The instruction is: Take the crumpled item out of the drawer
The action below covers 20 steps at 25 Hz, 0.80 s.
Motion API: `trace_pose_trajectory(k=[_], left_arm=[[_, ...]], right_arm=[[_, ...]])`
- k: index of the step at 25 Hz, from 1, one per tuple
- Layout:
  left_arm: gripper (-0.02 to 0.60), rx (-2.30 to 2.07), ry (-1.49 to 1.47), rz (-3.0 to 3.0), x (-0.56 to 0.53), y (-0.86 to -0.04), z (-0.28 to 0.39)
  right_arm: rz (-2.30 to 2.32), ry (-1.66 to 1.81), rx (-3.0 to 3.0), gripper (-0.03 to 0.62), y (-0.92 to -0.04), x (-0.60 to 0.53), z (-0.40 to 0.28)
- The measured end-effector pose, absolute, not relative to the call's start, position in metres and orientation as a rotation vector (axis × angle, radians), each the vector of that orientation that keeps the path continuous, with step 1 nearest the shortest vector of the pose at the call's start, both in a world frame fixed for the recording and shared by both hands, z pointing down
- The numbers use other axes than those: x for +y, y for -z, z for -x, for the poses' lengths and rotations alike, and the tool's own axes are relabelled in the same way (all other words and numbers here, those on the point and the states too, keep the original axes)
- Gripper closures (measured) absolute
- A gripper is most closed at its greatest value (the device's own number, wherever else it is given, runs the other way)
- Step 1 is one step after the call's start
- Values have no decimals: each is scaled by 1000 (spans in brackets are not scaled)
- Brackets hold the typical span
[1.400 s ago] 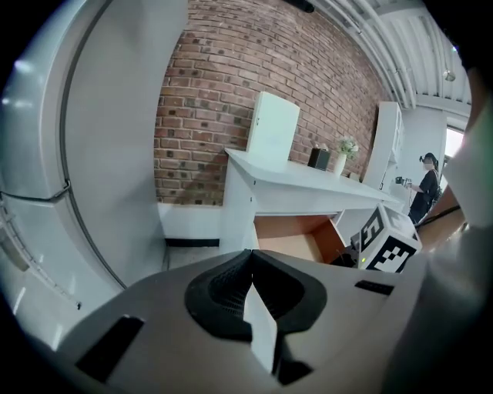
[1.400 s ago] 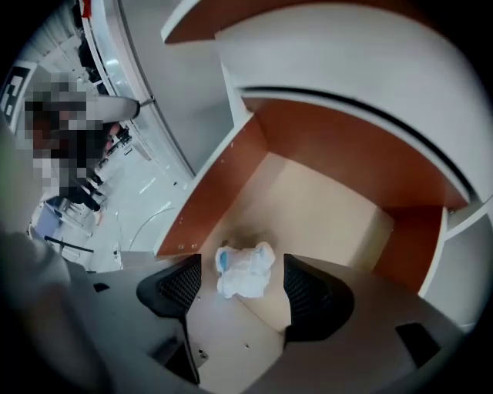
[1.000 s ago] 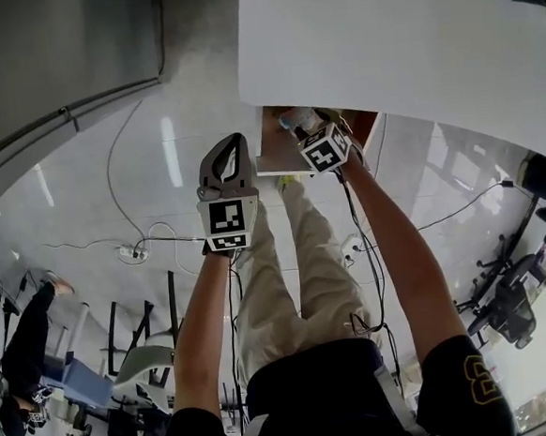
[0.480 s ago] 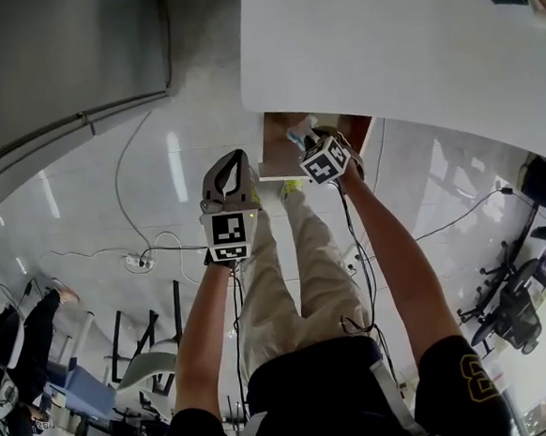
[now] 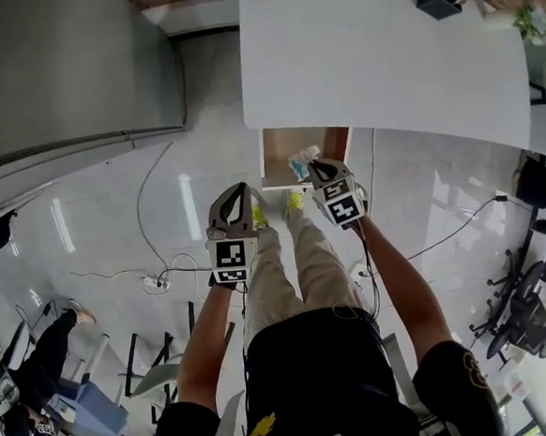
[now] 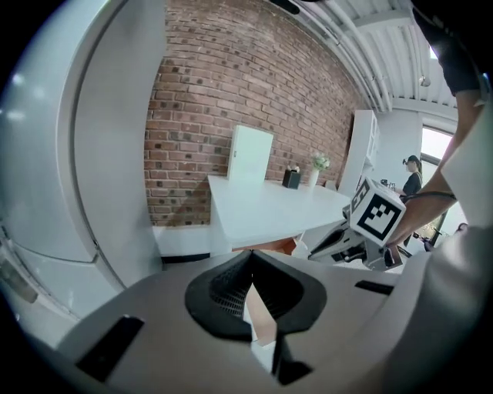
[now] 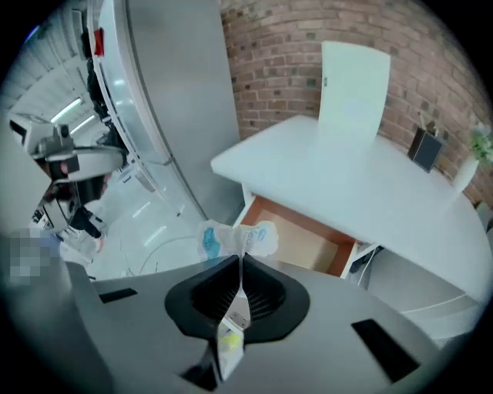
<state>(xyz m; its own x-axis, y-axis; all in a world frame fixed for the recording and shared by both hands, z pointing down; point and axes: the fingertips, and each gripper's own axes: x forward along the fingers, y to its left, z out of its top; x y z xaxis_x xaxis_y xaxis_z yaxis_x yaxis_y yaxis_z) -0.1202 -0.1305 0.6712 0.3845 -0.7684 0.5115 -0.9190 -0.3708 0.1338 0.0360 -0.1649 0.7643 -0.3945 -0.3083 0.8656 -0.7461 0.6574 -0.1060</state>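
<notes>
Right hand-held gripper point(image 7: 240, 258) clamped on crumpled blue-white wrapper point(image 7: 231, 240) near open drawer point(image 7: 300, 238); print unreadable. Left hand-held gripper point(image 6: 251, 258) closed, empty.

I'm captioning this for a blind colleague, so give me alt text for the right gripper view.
The right hand-held gripper pinches a crumpled white-and-blue wrapper between shut jaws. Beyond it, a wooden drawer stands open under a white table, with a brick wall behind.
</notes>
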Motion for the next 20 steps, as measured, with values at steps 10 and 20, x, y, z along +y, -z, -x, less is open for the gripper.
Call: trace_pose_trajectory(k=[10, 20], left_arm=[[565, -1550, -348, -2324, -139, -531, 118], [565, -1664, -179, -2549, -214, -404, 110]], right_arm=[[-1145, -376, -2277, 562, -528, -191, -39], [-1548, -22, -2411, 562, -331, -222, -88]])
